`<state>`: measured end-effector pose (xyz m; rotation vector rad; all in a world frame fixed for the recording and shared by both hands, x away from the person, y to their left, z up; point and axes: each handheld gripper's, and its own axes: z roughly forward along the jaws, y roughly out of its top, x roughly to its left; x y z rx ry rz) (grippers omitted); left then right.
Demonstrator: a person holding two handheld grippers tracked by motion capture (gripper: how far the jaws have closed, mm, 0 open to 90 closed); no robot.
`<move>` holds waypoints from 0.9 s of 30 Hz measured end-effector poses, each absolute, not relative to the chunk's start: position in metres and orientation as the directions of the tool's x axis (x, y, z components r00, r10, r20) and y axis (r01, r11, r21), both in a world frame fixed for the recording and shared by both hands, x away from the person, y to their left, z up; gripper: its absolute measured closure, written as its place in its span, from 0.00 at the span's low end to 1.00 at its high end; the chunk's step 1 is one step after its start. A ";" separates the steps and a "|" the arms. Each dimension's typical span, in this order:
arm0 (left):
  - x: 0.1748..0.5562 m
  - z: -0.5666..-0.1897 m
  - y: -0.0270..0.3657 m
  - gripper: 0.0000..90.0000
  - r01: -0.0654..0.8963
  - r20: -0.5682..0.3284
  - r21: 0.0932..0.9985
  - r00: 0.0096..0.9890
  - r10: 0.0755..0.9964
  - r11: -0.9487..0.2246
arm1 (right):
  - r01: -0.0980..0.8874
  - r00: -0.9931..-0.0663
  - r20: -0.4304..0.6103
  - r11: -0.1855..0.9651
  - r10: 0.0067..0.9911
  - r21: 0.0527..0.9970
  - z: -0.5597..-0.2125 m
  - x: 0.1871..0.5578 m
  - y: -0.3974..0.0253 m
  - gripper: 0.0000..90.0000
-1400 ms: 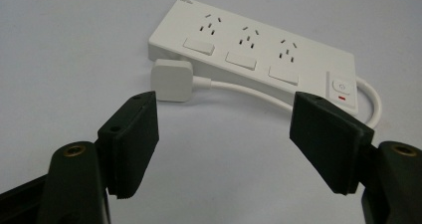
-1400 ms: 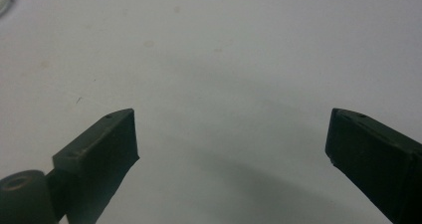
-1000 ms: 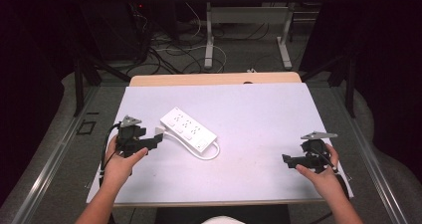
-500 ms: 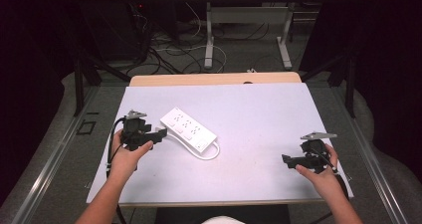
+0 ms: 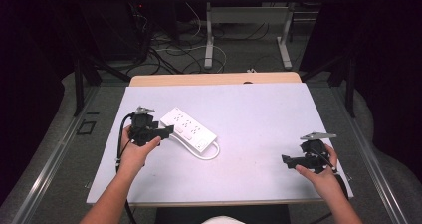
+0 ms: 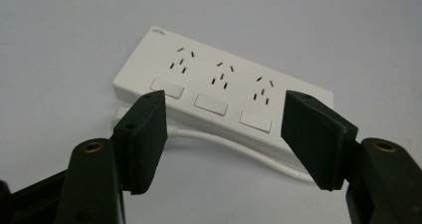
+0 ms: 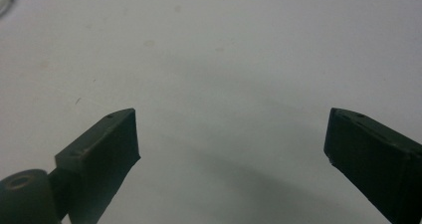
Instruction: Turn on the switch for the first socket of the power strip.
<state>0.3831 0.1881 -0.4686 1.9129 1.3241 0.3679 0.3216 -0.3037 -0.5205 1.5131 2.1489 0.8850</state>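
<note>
A white power strip (image 5: 188, 129) lies flat on the white table top (image 5: 259, 109), left of centre, its white cord (image 5: 213, 154) looping at its near end. The left gripper view shows the power strip (image 6: 219, 84) with three socket groups and three switches. My left gripper (image 5: 166, 131) is open and sits at the strip's left end; its jaws stand apart on either side of the strip's near edge (image 6: 224, 134). My right gripper (image 5: 286, 160) rests at the right front of the table, open, with bare table between its jaws (image 7: 231, 144).
The table's wooden back edge (image 5: 214, 78) shows beyond the white top. Behind it stand white table legs (image 5: 209, 40) and a tangle of cables (image 5: 164, 50) on the floor. A metal rail (image 5: 54, 154) runs along the left side.
My left gripper has moved right and forward, up to the left end of the power strip. My right gripper has stayed still.
</note>
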 end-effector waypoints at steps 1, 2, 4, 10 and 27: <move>0.384 -0.469 0.187 0.40 0.671 -0.187 0.724 0.415 0.890 -0.161 | 0.702 -0.358 0.057 0.228 0.932 0.675 -0.521 0.322 -0.304 0.07; 0.384 -0.469 0.185 0.40 0.673 -0.186 0.722 0.416 0.890 -0.163 | 0.701 -0.359 0.056 0.230 0.932 0.675 -0.521 0.322 -0.304 0.07; 0.386 -0.469 0.183 0.41 0.674 -0.187 0.720 0.420 0.888 -0.167 | 0.700 -0.360 0.055 0.231 0.931 0.675 -0.521 0.322 -0.304 0.07; 0.390 -0.471 0.177 0.43 0.679 -0.196 0.715 0.421 0.886 -0.165 | 0.701 -0.362 0.053 0.234 0.931 0.674 -0.521 0.322 -0.304 0.07; 0.400 -0.479 0.163 0.57 0.715 -0.218 0.675 0.430 0.876 -0.183 | 0.708 -0.359 0.061 0.229 0.931 0.668 -0.522 0.322 -0.303 0.07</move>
